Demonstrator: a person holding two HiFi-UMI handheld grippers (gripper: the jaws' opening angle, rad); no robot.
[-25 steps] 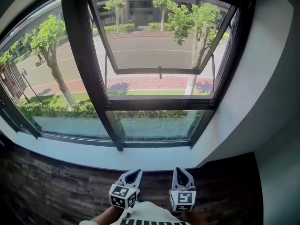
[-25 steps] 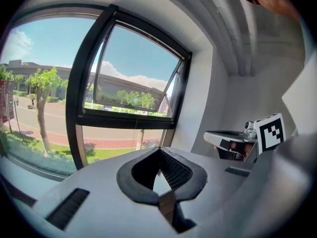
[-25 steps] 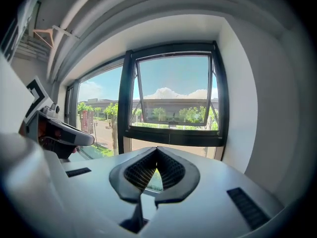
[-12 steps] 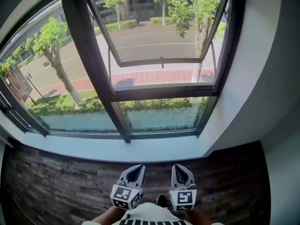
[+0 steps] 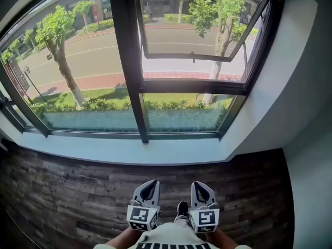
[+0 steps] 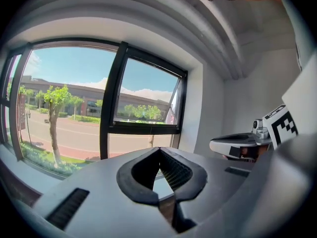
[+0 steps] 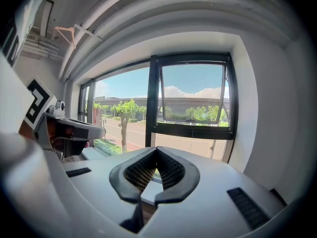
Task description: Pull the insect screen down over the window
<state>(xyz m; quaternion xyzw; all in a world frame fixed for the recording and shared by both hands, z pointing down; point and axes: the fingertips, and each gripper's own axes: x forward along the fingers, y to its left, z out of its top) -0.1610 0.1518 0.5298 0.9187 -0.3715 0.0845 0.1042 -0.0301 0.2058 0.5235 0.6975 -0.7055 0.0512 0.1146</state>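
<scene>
The black-framed window [image 5: 129, 61] fills the upper head view, and its right-hand sash [image 5: 197, 57] is tilted open outward. No insect screen shows over the glass in any view. My left gripper [image 5: 149, 187] and right gripper [image 5: 201, 187] sit side by side low in the head view, well short of the window. Both point toward it and both are shut with nothing between the jaws. In the left gripper view the left gripper [image 6: 158, 150] faces the open sash [image 6: 148, 103]. The right gripper [image 7: 156, 150] faces the same sash [image 7: 193, 100] in its own view.
A pale windowsill [image 5: 155, 152] runs under the glass, with dark wood-look boards [image 5: 62, 191] below it. A white wall [image 5: 295, 87] closes the right side. A dark shoe tip [image 5: 182, 209] shows between the grippers. A clothes hanger [image 7: 69, 32] hangs high on the left.
The window has slid rightward in the head view, with more of the left pane showing. A shoe tip has come into sight. Both grippers stay shut, side by side.
</scene>
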